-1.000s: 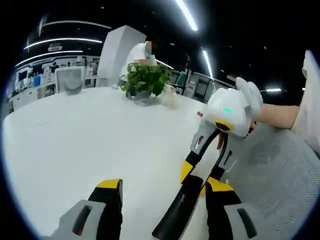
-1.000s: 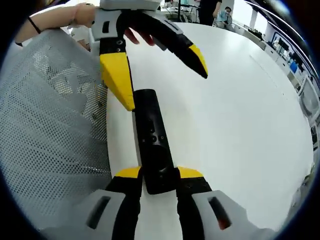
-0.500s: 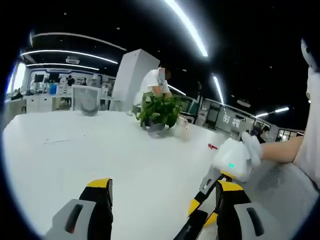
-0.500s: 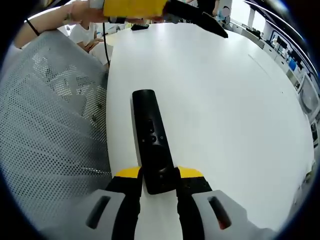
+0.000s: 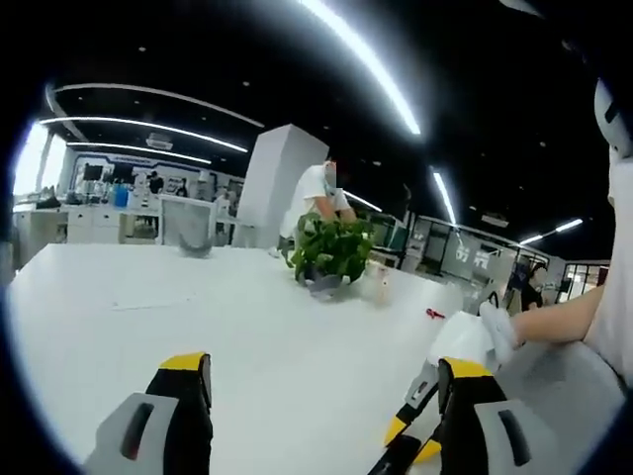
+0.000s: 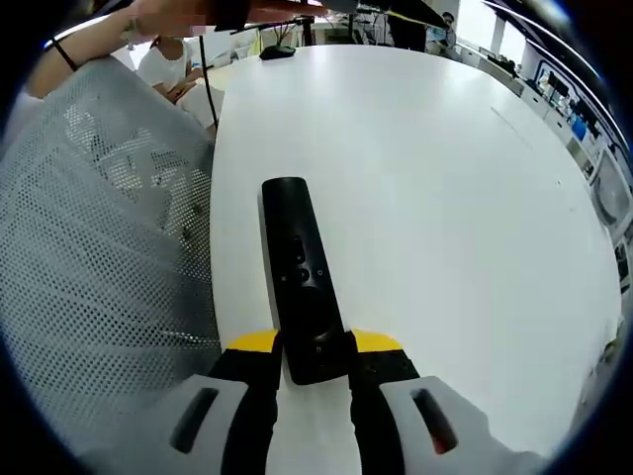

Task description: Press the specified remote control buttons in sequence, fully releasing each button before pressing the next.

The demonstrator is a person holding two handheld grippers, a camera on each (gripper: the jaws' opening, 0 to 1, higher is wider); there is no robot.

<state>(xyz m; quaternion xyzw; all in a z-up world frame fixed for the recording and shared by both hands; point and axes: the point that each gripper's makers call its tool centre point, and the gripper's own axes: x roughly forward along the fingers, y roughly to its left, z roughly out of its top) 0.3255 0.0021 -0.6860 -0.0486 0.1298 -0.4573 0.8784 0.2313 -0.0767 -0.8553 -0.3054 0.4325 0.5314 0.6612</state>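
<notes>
A slim black remote control (image 6: 297,262) lies lengthwise on the white table (image 6: 445,198), its near end clamped between the yellow tips of my right gripper (image 6: 315,344). Small buttons show on its middle. My left gripper (image 5: 324,366) hangs open above the table with nothing between its jaws, well clear of the remote. In the left gripper view the right gripper (image 5: 410,440) comes in at lower right, held by a gloved hand (image 5: 475,336), with the remote's dark end (image 5: 394,459) below it. A strip of the left gripper (image 6: 336,8) crosses the top edge of the right gripper view.
A grey mesh chair back (image 6: 99,257) stands along the table's left edge, close to the remote. A potted plant (image 5: 331,247) and a small red item (image 5: 433,315) sit further off on the table, a person (image 5: 315,193) standing behind them. A dark object (image 6: 277,51) lies at the far end.
My left gripper has lifted up and away from the remote, from just over it to the top edge of the right gripper view. The remote and the right gripper have stayed still.
</notes>
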